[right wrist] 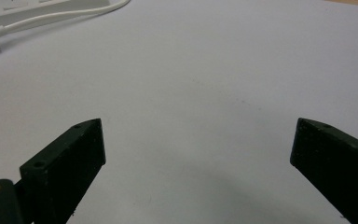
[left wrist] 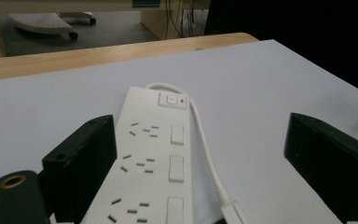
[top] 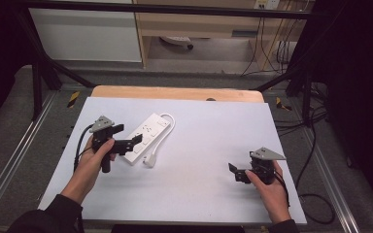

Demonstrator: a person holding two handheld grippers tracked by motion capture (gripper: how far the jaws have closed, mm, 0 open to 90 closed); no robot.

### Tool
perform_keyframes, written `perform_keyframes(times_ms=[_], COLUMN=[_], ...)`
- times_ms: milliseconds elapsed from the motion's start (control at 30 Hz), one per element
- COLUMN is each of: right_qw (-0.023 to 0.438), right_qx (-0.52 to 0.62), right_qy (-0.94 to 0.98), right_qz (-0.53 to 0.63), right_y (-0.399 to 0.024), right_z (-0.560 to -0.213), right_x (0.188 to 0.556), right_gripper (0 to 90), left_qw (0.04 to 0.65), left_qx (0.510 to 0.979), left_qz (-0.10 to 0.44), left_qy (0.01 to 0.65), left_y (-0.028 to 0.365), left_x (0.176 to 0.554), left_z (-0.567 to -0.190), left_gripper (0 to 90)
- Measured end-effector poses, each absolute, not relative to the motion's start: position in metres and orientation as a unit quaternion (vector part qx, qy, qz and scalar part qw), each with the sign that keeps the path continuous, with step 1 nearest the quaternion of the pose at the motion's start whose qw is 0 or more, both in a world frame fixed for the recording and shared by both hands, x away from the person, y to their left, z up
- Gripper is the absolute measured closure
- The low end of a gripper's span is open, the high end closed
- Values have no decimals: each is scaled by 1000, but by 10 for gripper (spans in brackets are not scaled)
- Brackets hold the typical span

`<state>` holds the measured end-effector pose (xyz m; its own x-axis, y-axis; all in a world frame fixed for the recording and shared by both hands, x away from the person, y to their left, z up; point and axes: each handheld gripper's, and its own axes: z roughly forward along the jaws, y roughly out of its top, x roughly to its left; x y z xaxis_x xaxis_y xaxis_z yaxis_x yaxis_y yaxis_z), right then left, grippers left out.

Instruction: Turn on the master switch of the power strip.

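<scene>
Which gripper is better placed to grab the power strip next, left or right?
Left. The left gripper hangs open right at the power strip; the right gripper sits far off over bare table.

Count recorded: one white power strip (top: 148, 136), with one white cable (top: 166, 130) ending in one plug (top: 149, 161) just beside the strip. On the strip, as seen in the left gripper view: three socket groups, three rocker switches (left wrist: 177, 134) and one main button (left wrist: 171, 99) at its far end. Two hand-held grippers: one (top: 128, 136) at the strip, one (top: 232, 169) well apart from it. One counter (top: 199, 145).
</scene>
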<state>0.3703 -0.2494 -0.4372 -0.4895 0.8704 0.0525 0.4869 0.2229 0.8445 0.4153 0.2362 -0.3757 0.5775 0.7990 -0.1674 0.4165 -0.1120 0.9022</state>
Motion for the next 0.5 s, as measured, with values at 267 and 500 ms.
perform_keyframes(times_ms=[267,500], right_qw=[224,218], right_qx=[454,457], right_qy=[749,745], right_qz=[427,433], right_y=[-250,-249], right_z=[-438,-438], right_x=[370,370], right_gripper=[36,36], left_qw=[520,518], left_qx=[717,711], left_qz=[200,214], left_qy=[419,424], left_y=[255,269], left_x=[392,373], left_z=[-379,-387], left_gripper=[91,90])
